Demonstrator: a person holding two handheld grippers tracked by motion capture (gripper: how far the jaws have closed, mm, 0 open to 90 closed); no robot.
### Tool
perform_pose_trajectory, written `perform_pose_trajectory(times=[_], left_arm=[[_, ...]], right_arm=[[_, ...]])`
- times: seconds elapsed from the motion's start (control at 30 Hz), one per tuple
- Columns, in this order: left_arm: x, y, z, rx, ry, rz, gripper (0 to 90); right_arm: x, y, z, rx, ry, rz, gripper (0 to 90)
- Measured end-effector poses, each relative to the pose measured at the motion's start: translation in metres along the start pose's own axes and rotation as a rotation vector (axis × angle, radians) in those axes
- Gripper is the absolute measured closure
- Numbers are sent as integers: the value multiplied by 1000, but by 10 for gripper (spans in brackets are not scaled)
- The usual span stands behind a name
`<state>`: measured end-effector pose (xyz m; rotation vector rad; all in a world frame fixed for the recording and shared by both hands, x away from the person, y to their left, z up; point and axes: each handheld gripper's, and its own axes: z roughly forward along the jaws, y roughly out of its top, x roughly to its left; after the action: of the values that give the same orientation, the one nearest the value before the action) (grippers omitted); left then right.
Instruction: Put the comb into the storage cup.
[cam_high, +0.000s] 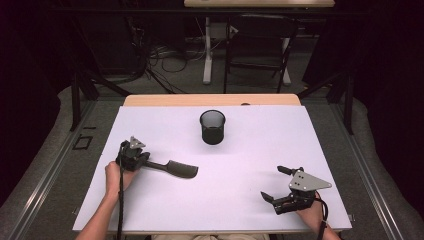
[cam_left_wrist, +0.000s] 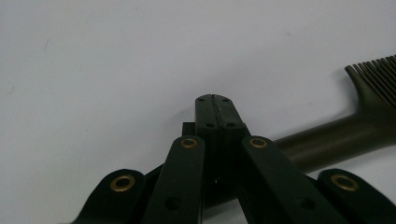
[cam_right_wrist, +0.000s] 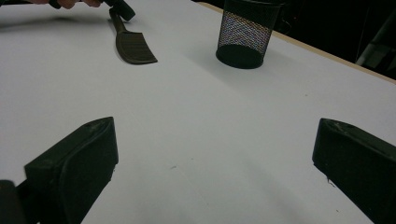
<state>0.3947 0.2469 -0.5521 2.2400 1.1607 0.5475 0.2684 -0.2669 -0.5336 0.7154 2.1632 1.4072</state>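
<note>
A dark comb (cam_high: 177, 169) lies flat on the white table left of centre, its teeth end pointing right. My left gripper (cam_high: 144, 161) sits over the end of the comb's handle. In the left gripper view its jaws (cam_left_wrist: 215, 108) are pressed together along a thin seam, and the comb handle (cam_left_wrist: 322, 137) runs crosswise beneath them. A black mesh cup (cam_high: 212, 127) stands upright near the table's far middle. My right gripper (cam_high: 276, 184) rests at the front right with its jaws wide apart and nothing between them (cam_right_wrist: 215, 158); the comb (cam_right_wrist: 133, 46) and the cup (cam_right_wrist: 245, 35) lie well ahead of it.
The white table top (cam_high: 240, 165) is bare between the comb, the cup and the right gripper. A wooden strip (cam_high: 210, 100) edges its far side. Beyond it stand a dark chair (cam_high: 260, 45) and a desk leg with cables on the floor.
</note>
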Motion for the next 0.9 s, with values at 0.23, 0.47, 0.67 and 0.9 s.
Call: perform_pose_trajectory(times=[0.23,0.47,0.67,0.9], left_arm=[[-5,-3,-4,15,-16,21,900],[-8,-5,-6,37,-30,26,900],[-10,-6,-8,45,-44,19,900],[-11,-8,-10,44,-67,-9,900]], right_arm=[[-1,0,0,-1,-2,-1,0],[0,0,1,-3,3,0,0],[-1,0,1,-2,3,-1,0],[0,0,1,5,5,-3,0]])
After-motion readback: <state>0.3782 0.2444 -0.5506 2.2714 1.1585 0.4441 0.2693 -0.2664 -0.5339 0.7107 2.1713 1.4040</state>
